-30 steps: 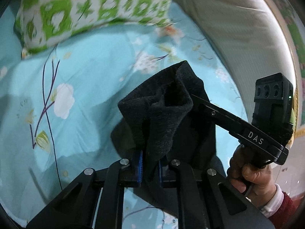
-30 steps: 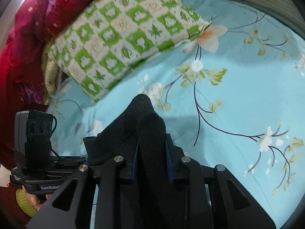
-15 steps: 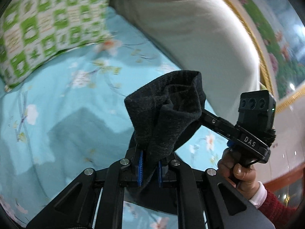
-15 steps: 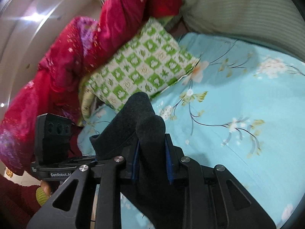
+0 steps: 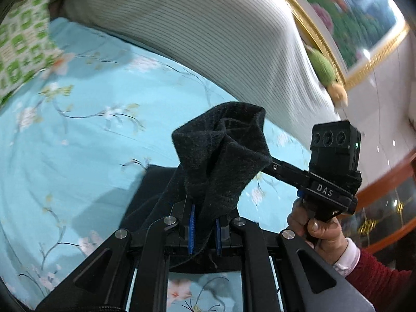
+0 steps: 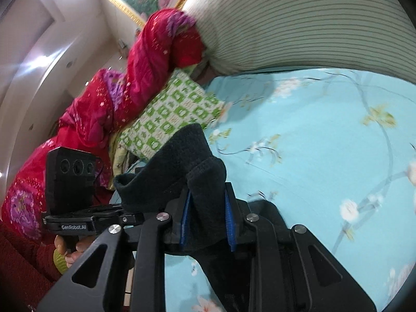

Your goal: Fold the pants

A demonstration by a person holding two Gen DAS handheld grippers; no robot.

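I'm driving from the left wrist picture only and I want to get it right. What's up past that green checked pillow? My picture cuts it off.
Observer: A red flowered quilt is bunched up right behind the green checked pillow.
Operator: Can you see my right gripper's blue pads? The black pants hide them from me.
Observer: Yes. The right gripper has both blue pads pressed on a fold of the black pants.
Operator: Who's holding my left gripper?
Observer: A hand in a dark red sleeve grips its handle, with a yellow-green cuff showing at the wrist.
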